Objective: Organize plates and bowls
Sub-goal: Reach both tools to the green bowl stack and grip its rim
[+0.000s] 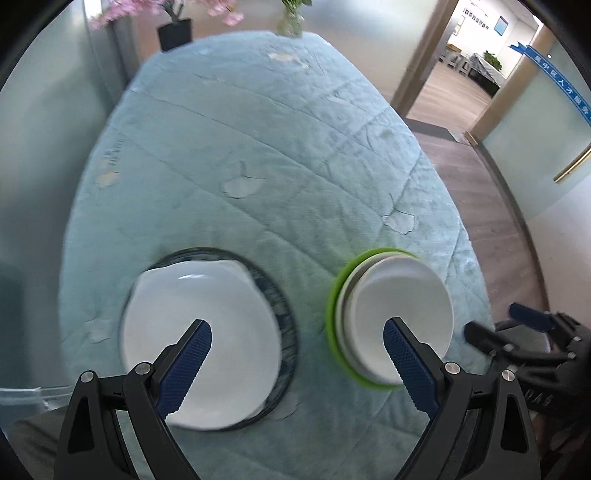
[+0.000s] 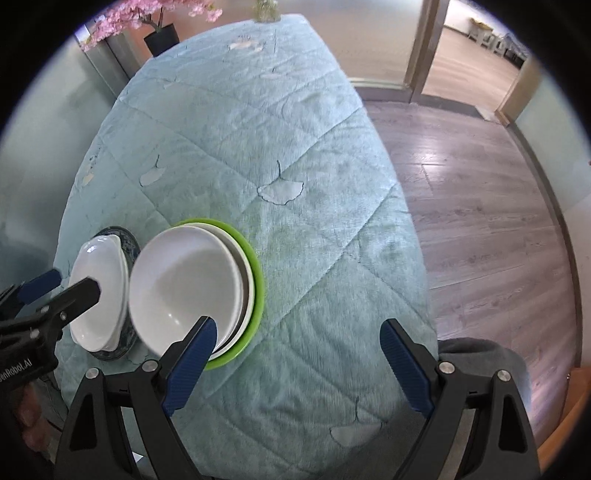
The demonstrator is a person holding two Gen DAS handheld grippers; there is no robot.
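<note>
Left wrist view shows the quilted teal tablecloth [image 1: 258,166] bearing white bowls [image 1: 406,314] stacked on a lime-green plate [image 1: 334,325], right of the dark-rimmed plate [image 1: 280,314], where either wide-open, empty left gripper [image 1: 297,332] or right gripper [image 2: 299,332] could topple them.

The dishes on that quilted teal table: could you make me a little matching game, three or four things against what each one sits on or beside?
Things:
1. round white bowl
2. squarish white dish
3. bright green plate
4. pink blossom tree in a black pot

Places:
A. on the dark blue patterned plate
B. on the floor beyond the table's far end
C. top of the stack on the green plate
D. directly on the teal quilted tablecloth, bottom of a stack

Pairs: 1-C, 2-A, 3-D, 4-B
</note>
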